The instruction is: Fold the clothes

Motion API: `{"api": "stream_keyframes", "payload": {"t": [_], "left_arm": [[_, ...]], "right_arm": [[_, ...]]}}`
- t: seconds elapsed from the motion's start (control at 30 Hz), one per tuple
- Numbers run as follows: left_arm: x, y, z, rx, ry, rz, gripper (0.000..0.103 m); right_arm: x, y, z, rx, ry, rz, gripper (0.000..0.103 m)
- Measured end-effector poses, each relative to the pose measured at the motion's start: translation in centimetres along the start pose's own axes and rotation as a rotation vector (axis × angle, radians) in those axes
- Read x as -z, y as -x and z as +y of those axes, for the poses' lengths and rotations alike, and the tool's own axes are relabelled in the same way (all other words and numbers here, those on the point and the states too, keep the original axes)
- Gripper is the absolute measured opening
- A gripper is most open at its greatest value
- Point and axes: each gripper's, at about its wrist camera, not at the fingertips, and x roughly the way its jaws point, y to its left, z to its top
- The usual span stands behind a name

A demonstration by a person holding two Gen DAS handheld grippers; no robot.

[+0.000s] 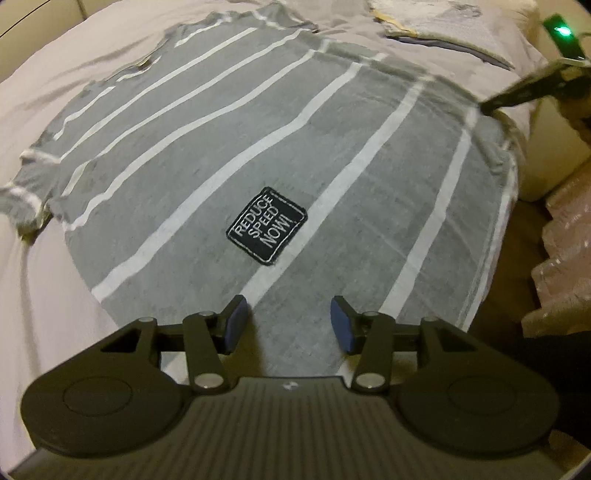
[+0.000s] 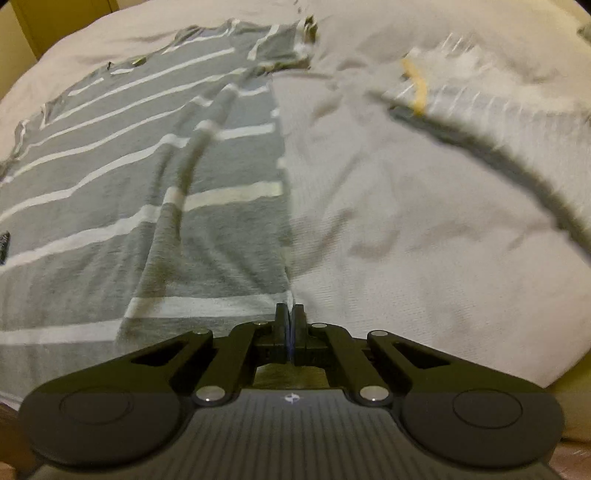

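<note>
A grey T-shirt (image 1: 221,147) with white stripes lies spread flat on the bed, a black "REDUCE SPEED NOW!" patch (image 1: 266,226) sewn near its hem. My left gripper (image 1: 289,321) hovers open over the hem, blue pads apart with only flat cloth below them. In the right wrist view the same T-shirt (image 2: 110,184) fills the left half, with a raised crease running down it. My right gripper (image 2: 290,312) is shut on the shirt's near side corner. From the left wrist view the right gripper (image 1: 517,92) shows as dark fingers meeting the shirt's far edge.
A pale bedsheet (image 2: 406,240) covers the bed. A second light garment (image 1: 436,22) with a yellowish collar and a dark edge (image 2: 498,155) lies beyond the shirt. The bed's edge drops off at right, beside plastic-wrapped bundles (image 1: 565,240). A green light (image 1: 561,33) glows there.
</note>
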Motion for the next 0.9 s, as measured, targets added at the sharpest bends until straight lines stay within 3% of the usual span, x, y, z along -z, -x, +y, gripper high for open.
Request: {"api": "stream_keyframes", "payload": {"t": [0.13,0.3,0.37,0.43,0.47,0.5,0.57,0.6,0.67,0.83,0.9], "left_arm": [[-0.3,0.0,-1.1,-0.042,0.013,0.026,0.045],[0.1,0.3,-3.0,-0.068,0.028,0.051,0.046],[0.5,0.4,-4.0,-0.074,0.033,0.052,0.046],[1.0,0.4,-4.7,-0.081,0.042,0.062,0.046],[1.3,0.4,-5.1,-0.085,0.048,0.066,0.047],[1.7,0.4,-5.3,-0.091,0.057,0.072,0.047],[2.3,0.7,-5.6,-0.105,0.072,0.078,0.047],[2.5,1.0,-5.6,-0.111,0.080,0.082,0.047],[3.2,1.5,-5.7,-0.126,0.092,0.088,0.047],[5.9,3.2,-6.0,-0.171,0.093,0.098,0.048],[7.0,3.9,-6.4,-0.182,0.067,0.101,0.048]], "right_arm": [[0.8,0.6,-3.1,-0.020,-0.024,0.022,0.000],[0.1,1.2,-3.2,-0.042,0.022,0.025,0.000],[-0.3,1.8,-3.4,-0.054,0.018,0.000,0.013],[-0.6,2.0,-3.3,-0.075,0.030,-0.018,0.042],[-0.4,1.7,-3.3,-0.092,0.045,-0.004,0.045],[-0.3,1.4,-3.3,-0.110,0.060,0.011,0.044],[0.2,0.4,-3.7,-0.151,0.059,0.073,0.011],[0.4,0.1,-4.1,-0.165,0.052,0.097,0.000],[0.6,0.6,-5.3,-0.163,0.054,0.096,0.000],[1.3,1.0,-7.8,-0.055,0.058,0.127,0.000],[1.4,1.9,-8.0,-0.025,0.070,0.093,0.002]]}}
